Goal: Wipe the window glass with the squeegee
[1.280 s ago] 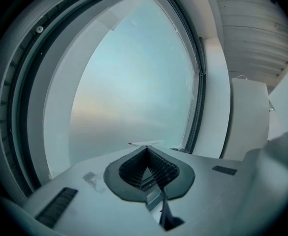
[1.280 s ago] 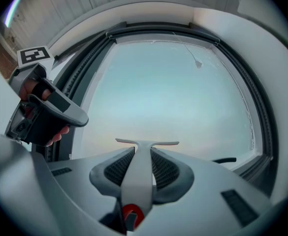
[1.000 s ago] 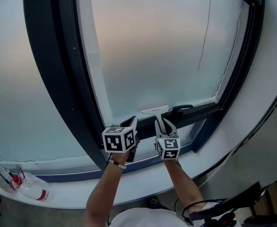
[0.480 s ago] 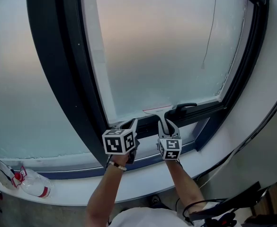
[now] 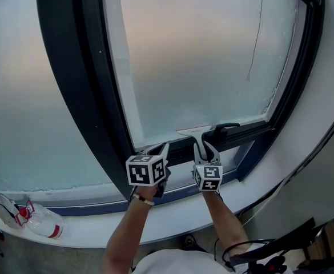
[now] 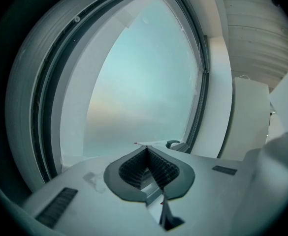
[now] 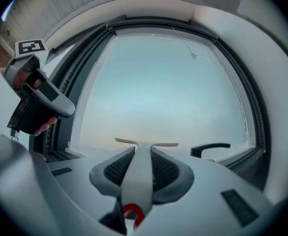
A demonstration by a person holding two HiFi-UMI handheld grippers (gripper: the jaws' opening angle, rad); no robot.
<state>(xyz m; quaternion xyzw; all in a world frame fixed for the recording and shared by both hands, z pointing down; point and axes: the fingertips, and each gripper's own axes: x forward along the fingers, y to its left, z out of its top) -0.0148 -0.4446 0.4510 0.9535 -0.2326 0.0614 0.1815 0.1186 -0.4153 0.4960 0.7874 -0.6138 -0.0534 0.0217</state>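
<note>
Down at the far left, a clear spray bottle (image 5: 39,225) with a red band lies on its side on the pale sill (image 5: 172,213). To its right, the broad dark window frame (image 5: 69,96) sweeps up beside the frosted window glass (image 5: 195,56), which fills the middle of the head view. Near the bottom of that frame hangs the left gripper (image 5: 163,148). Its jaws are pressed together with nothing between them, and they point up toward the lower left corner of the pane. Just to its right is the right gripper (image 5: 204,148), whose ribbed jaws are clamped on the white handle of the squeegee (image 7: 143,156). The handle runs straight out between the jaws, and a red ring shows at its near end. The squeegee's thin blade lies level at the very bottom edge of the glass, though the views do not settle whether it touches the pane. Immediately right of the blade a dark window handle (image 5: 224,131) sticks out from the lower frame rail. Farther right, the frame's other side rises against a white wall (image 5: 326,113).
</note>
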